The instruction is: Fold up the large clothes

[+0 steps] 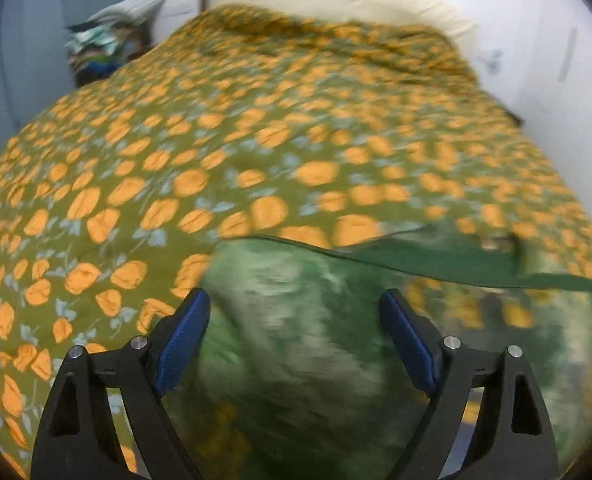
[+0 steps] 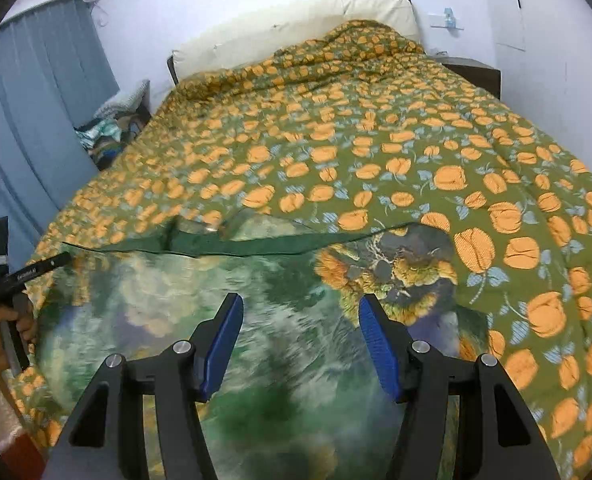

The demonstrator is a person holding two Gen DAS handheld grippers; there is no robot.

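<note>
Both claws stand released above the cloth: the left gripper [image 1: 296, 308] spreads its ribbed blue pads [image 1: 184, 344] wide, the right gripper [image 2: 299, 312] less so, nothing clamped in either. Beneath them the green printed garment [image 2: 256, 320], thin with a dark green hem band and a mottled floral motif, lies flat on the near end of the bed. It rests on the olive quilt [image 2: 375, 152], dotted with orange blooms. White lettering on the left gripper's black body is too small to read. A cream pillow [image 2: 296, 28] leans at the head.
</note>
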